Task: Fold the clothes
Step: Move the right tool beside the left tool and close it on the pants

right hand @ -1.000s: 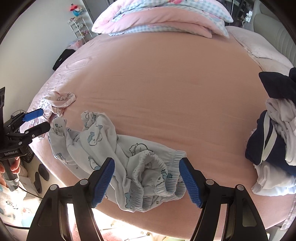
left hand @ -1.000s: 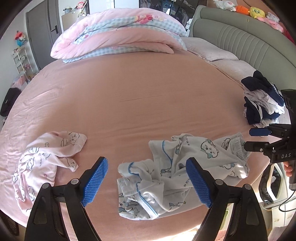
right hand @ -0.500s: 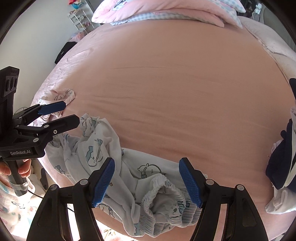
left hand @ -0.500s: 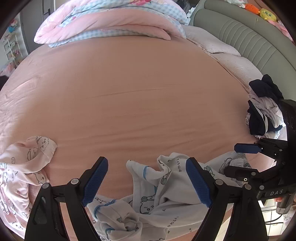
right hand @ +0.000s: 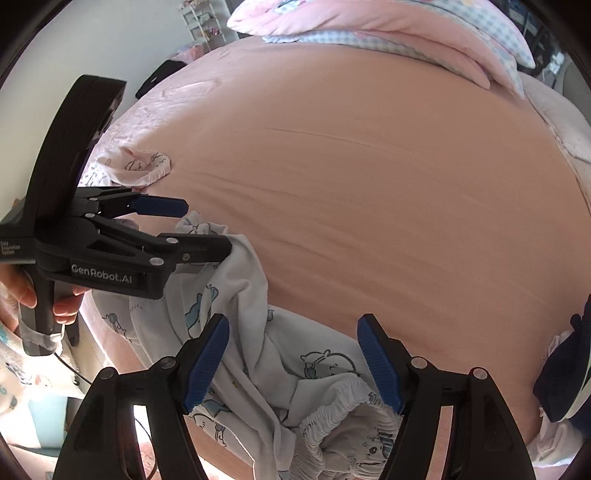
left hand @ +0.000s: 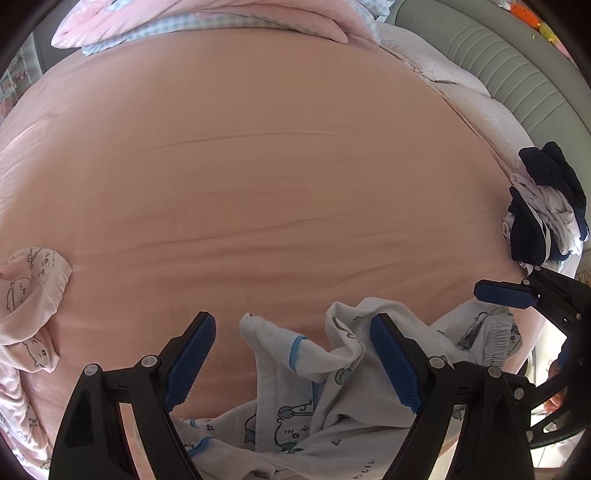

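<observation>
Your left tool (left hand: 291, 365) has its two blue-padded fingers spread apart, angled down over the crumpled white pyjama trousers with blue cartoon print and blue trim (left hand: 317, 373), which lie bunched at the near edge of the bed with the peach-pink sheet (left hand: 258, 166). The cloth sits between and below the pads, but neither pad is pressing on it. Your right tool (right hand: 293, 363) is likewise spread wide, hanging over the gathered elastic waistband (right hand: 347, 406) of the same trousers, with no grip on the fabric. In the right wrist view your left tool's lower finger lies just at a raised fold of the trousers; whether it touches is hard to tell. A pale pink printed garment (left hand: 29, 306) lies rumpled at the left edge of the bed, well apart from the trousers. A heap of navy and white clothes (left hand: 546, 206) rests at the right edge. A folded pink and blue-checked quilt (left hand: 207, 18) lies across the far end, beside a grey-green padded headboard (left hand: 517, 70).
</observation>
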Demonstrator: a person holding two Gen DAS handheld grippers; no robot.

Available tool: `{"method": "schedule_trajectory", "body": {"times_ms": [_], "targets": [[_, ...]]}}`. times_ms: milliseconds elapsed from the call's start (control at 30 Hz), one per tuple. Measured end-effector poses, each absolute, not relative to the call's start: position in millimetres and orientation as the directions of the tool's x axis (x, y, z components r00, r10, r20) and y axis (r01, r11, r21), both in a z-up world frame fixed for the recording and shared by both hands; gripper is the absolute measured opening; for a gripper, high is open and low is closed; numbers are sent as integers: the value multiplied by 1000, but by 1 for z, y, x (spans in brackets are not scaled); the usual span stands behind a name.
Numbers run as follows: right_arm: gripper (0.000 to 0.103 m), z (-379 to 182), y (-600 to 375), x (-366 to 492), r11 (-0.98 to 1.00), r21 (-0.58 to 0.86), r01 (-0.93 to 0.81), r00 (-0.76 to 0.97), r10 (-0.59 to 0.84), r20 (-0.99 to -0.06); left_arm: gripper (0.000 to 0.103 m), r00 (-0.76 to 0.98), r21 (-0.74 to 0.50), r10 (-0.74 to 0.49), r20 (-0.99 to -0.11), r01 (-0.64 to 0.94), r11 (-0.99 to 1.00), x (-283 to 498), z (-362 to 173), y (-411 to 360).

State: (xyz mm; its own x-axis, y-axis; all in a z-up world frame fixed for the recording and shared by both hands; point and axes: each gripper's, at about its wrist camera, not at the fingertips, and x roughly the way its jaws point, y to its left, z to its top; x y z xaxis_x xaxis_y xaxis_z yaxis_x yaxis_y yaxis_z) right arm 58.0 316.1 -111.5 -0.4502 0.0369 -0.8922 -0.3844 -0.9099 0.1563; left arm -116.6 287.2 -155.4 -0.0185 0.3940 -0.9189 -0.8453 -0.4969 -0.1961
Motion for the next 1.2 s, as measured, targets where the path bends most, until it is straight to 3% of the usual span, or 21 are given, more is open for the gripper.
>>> {"method": "schedule_trajectory", "body": {"times_ms": [367,700,1000,1200], "targets": [[72,-120,309,45,-928,162,-336,-454,9,-891,86,-3,-203,393,-919,-852,-482,-108,-170,271],[72,-124,307,38,-909,273,-315,-476,-97,-874,86,-76,-164,421,-904,-848,-504,-95,-168,241],[71,-128,292,28,-940,217,-265,-450,-78,-889,86,-62,-213,458,-887,-825,-524,-97,-163,230],[43,-137,297,18,-926,236,-294,-432,-91,-897,86,-18,-268,482,-876,-812,-518,-112,-155,228]]}}
